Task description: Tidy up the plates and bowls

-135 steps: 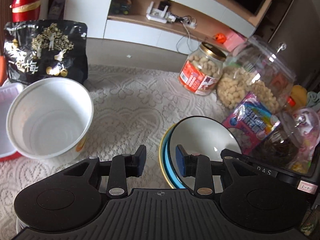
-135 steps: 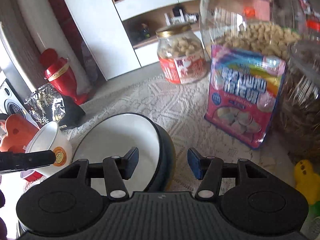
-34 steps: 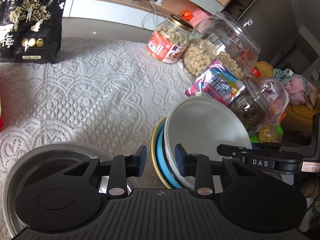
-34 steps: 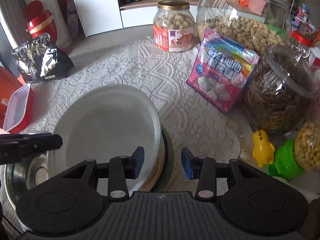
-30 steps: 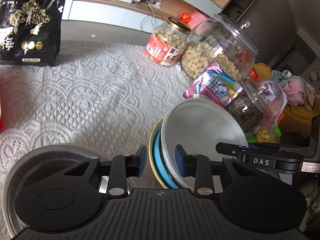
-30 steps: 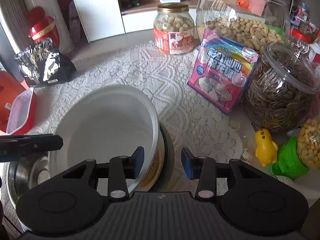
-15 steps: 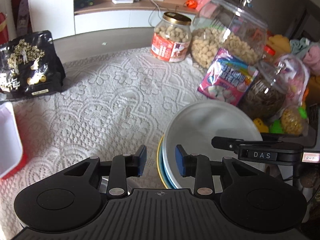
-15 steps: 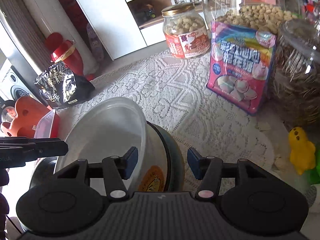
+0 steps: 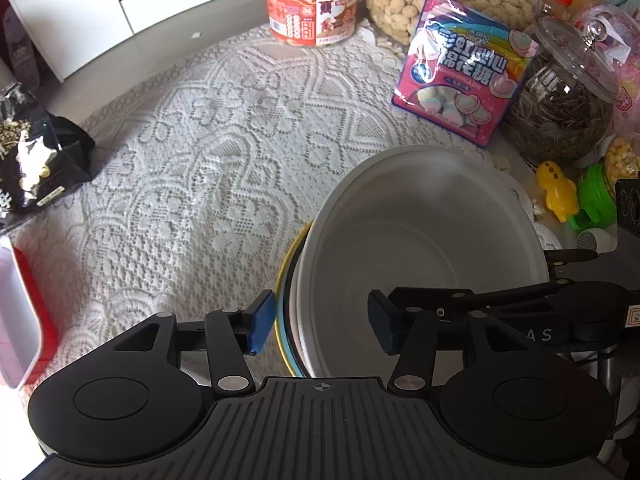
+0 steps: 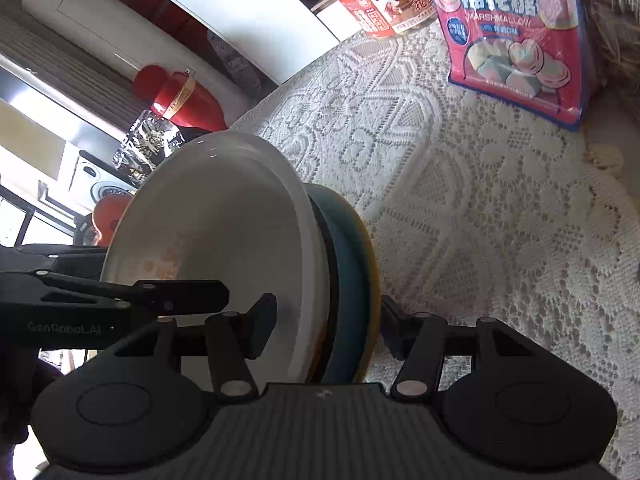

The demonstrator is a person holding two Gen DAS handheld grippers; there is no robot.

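My left gripper point(image 9: 322, 322) is spread wide, its pads straddling the near rim of the bowl stack without clear contact, left pad point(image 9: 262, 322) outside the yellow edge, right pad inside the white bowl point(image 9: 424, 256). My right gripper point(image 10: 328, 326) is also spread, fingers either side of the stack's rim, left one inside the white bowl point(image 10: 224, 216), right one outside the yellow plate point(image 10: 370, 280); I can't tell if either pad touches. White bowl sits nested on a blue bowl point(image 10: 348, 276), which sits on the yellow plate, all on the lace cloth point(image 9: 192, 168). In the right view the stack looks tilted, but that may be the camera. Beyond the stack: marshmallow bag point(image 9: 460, 76) upright, just beside the seed jar point(image 9: 560, 96); nut jar point(image 9: 312, 4) further back. Black bag point(image 9: 36, 160) at far left, red tub point(image 9: 24, 308) at left edge, yellow duck point(image 9: 558, 188) near the seed jar.
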